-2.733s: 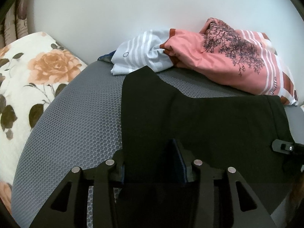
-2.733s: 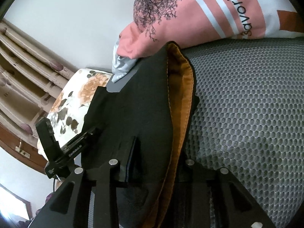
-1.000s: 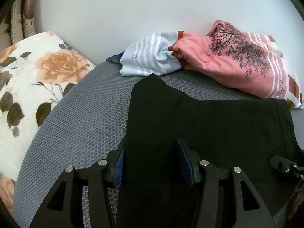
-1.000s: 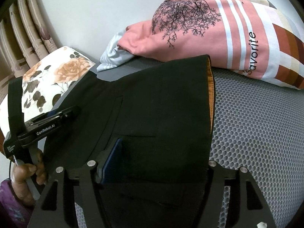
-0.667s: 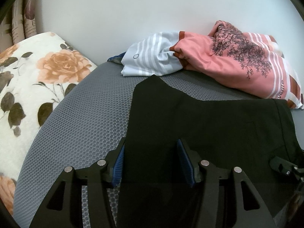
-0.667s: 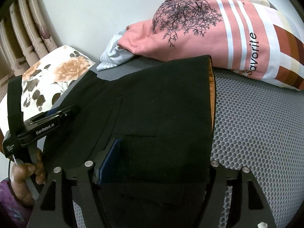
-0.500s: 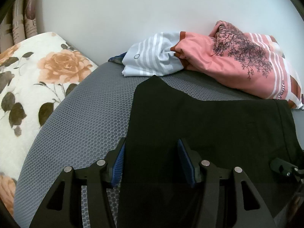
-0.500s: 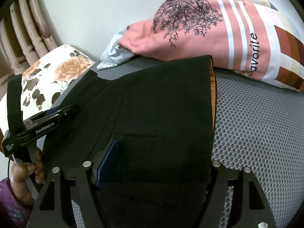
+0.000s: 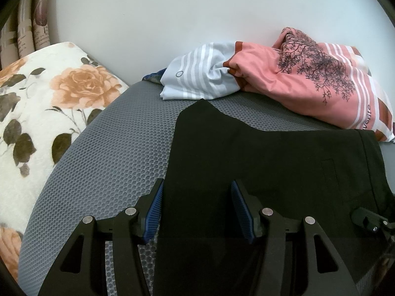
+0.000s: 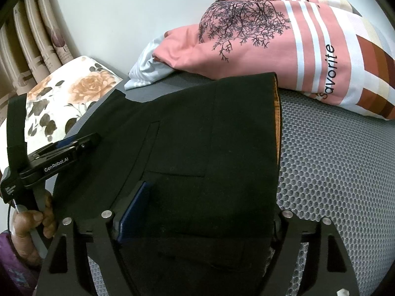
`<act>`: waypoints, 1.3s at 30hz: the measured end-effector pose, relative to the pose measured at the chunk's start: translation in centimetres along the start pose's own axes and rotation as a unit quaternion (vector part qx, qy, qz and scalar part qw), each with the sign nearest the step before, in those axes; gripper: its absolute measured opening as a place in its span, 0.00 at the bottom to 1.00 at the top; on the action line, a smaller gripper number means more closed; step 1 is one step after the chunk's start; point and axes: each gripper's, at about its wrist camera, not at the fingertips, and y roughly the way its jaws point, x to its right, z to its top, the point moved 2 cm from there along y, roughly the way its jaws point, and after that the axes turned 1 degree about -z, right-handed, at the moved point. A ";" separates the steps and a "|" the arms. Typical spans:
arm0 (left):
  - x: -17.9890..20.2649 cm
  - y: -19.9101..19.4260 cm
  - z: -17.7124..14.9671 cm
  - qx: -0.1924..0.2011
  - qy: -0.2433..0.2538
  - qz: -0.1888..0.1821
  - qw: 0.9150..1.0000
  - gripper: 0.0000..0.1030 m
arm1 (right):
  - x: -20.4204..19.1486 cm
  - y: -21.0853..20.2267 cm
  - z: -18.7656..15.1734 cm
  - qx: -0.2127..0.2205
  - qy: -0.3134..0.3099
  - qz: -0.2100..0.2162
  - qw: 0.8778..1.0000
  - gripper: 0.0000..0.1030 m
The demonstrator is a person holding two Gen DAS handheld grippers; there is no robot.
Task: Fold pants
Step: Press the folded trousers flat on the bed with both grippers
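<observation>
While both tools stand with jaws spread and grip nothing, the black pants (image 9: 271,162) lie flat on the grey mesh mattress (image 9: 111,162), folded into a dark block with one pointed corner toward the far wall.

Left tool (image 9: 196,209): blue pads wide apart, straddling the near left edge of the pants, cloth running between them but not pinched. In the right wrist view the left tool (image 10: 74,145) hovers over the left part of the garment, held in the person's left hand (image 10: 32,222).

Right tool (image 10: 197,219): one blue pad visible at left; the other finger sits at the orange-lined right edge (image 10: 277,113). Jaws spread across the near edge of the cloth; nothing clamped.

Risks, as judged:
- A grasp here may catch only the top layer, so lifting would peel the fold apart.
- Uneven pull by the two tools would skew the edges; the orange lining already shows at the right.
- The far edge of the pants lies touching or just beside the pink printed bedding (image 10: 259,42); a fold carried far could drag onto it or onto the striped pale-blue cloth (image 9: 200,76).
- The mesh may snag thin cloth dragged across it.

Containers: none visible. Floral pillow (image 9: 49,103) at far left, well apart from the pants.
</observation>
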 end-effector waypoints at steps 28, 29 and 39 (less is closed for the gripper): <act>-0.3 0.0 -0.1 0.001 0.000 0.002 1.000 0.56 | 0.0 0.1 0.1 -0.002 -0.003 -0.001 1.000 0.82; -0.5 0.1 0.0 0.001 0.000 0.002 1.000 0.56 | 0.1 0.1 0.0 -0.002 -0.004 -0.001 1.000 0.82; -0.4 0.1 -0.1 0.001 -0.001 0.002 1.000 0.57 | 0.2 0.2 0.1 -0.003 -0.006 -0.001 1.000 0.84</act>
